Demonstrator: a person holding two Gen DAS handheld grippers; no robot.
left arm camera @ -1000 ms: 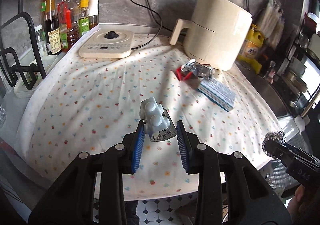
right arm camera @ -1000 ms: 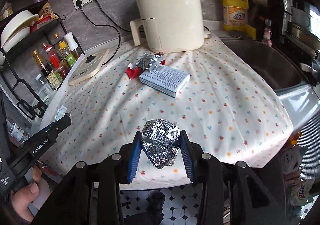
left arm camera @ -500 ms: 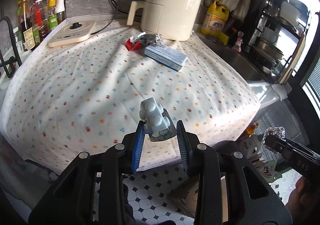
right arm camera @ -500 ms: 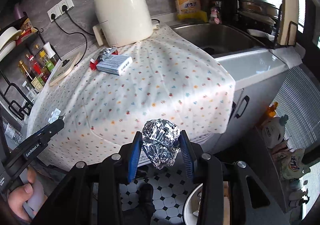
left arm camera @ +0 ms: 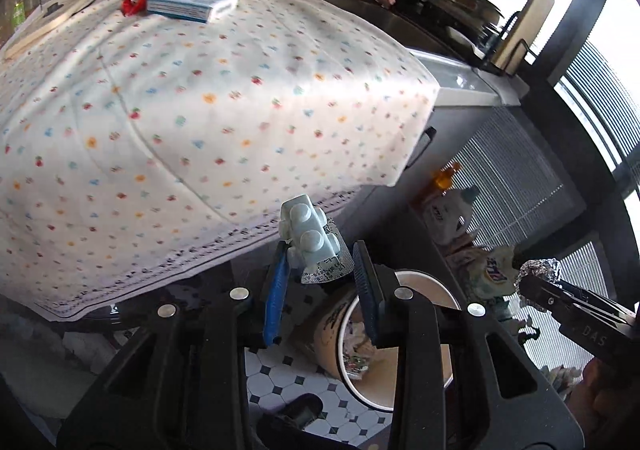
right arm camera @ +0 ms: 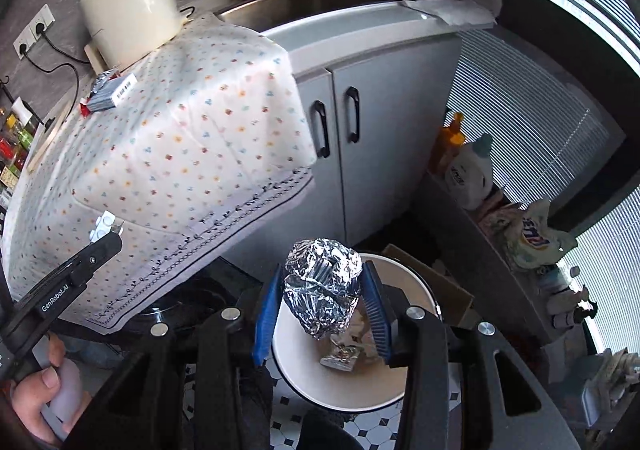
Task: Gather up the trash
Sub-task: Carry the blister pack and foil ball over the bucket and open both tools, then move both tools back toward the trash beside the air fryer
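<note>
My left tongs (left arm camera: 320, 274) grip a crumpled blister pack (left arm camera: 310, 240) just off the cloth-covered desk (left arm camera: 200, 110). My right tongs (right arm camera: 322, 304) are opening around the foil ball (right arm camera: 322, 286), directly above the white trash bin (right arm camera: 416, 282).

left gripper (left arm camera: 320, 282) points steeply downward, its blue-padded jaws parted a moderate way with a pill blister pack (left arm camera: 310, 240) standing between them; the left pad touches it, contact at the right pad cannot be confirmed. right gripper (right arm camera: 322, 302) also points steeply down; its jaws are opening with a foil ball (right arm camera: 322, 286) between them, and the foil sits against both pads. a hand (right arm camera: 38, 394) grips the left gripper's handle, thumb on top, at the lower left of the right wrist view.
</note>
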